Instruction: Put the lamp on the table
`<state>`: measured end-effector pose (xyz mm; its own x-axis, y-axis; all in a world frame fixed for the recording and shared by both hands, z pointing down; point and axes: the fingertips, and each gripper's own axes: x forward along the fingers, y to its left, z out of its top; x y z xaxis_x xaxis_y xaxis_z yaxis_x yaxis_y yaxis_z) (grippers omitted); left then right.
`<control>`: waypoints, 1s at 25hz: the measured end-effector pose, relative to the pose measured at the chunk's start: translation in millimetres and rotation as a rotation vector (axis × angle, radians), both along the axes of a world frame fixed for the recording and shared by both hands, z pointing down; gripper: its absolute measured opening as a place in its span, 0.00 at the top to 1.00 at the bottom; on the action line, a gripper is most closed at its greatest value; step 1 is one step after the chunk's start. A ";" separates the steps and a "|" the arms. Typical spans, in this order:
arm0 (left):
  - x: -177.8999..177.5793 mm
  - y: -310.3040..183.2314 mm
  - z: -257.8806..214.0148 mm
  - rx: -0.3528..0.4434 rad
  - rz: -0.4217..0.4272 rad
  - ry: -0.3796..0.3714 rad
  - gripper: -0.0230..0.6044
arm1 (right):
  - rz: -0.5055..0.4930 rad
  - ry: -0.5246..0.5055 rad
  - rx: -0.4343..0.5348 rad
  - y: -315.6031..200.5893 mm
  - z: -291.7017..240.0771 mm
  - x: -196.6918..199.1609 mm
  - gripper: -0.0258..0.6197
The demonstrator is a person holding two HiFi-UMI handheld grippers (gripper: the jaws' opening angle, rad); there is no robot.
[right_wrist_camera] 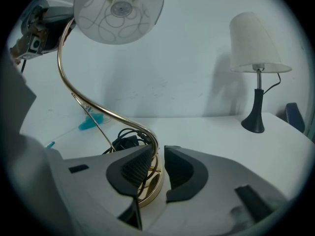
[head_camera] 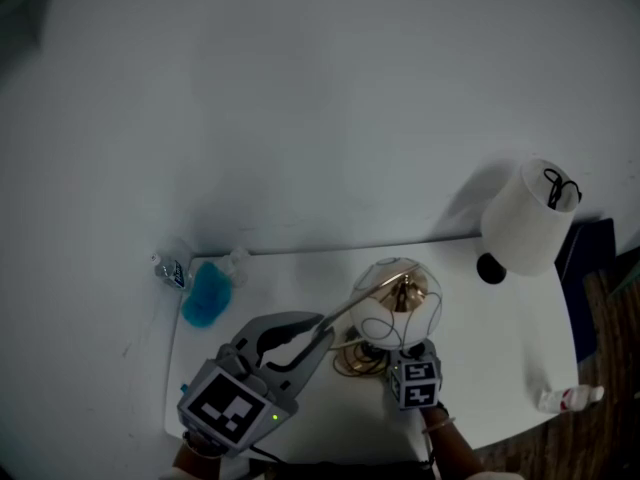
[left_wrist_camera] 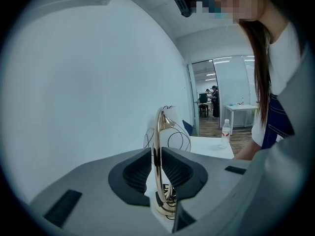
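Note:
The lamp has a thin gold curved stem, a round white patterned shade and a gold ring base. It stands on the white table, with its black cord bunched by the base. My left gripper is shut on the stem, which runs up between its jaws. My right gripper sits low at the base. Its jaws stand a narrow gap apart, with the stem against the left jaw only. The shade hangs above.
A second lamp with a white cone shade and black foot stands at the table's back right corner. A blue object and a small bottle lie at the back left by the wall. A white bottle lies at the right edge.

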<state>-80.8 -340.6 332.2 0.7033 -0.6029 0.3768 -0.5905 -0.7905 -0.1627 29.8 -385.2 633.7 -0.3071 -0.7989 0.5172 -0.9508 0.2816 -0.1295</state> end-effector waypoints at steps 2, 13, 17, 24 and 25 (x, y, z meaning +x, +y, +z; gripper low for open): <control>-0.3 2.5 0.1 0.000 -0.003 0.001 0.85 | 0.000 0.003 0.002 0.9 0.0 0.5 0.82; -6.2 11.1 -1.8 0.002 -0.032 0.007 0.85 | 0.017 0.008 0.013 6.3 -9.4 4.1 0.83; -9.0 17.0 -1.6 -0.004 -0.036 0.012 0.85 | 0.019 0.010 0.007 10.5 -10.2 4.6 0.84; -15.6 30.3 -0.8 -0.013 -0.054 0.031 0.85 | 0.016 0.010 0.028 18.9 -17.6 3.0 0.85; -16.4 32.1 -0.9 -0.014 -0.055 0.034 0.85 | 0.015 0.010 0.029 20.4 -18.8 2.8 0.85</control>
<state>-97.2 -308.4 331.3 0.6815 -0.6362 0.3616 -0.6384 -0.7584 -0.1312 32.5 -364.8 614.9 -0.2900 -0.8181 0.4965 -0.9561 0.2709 -0.1119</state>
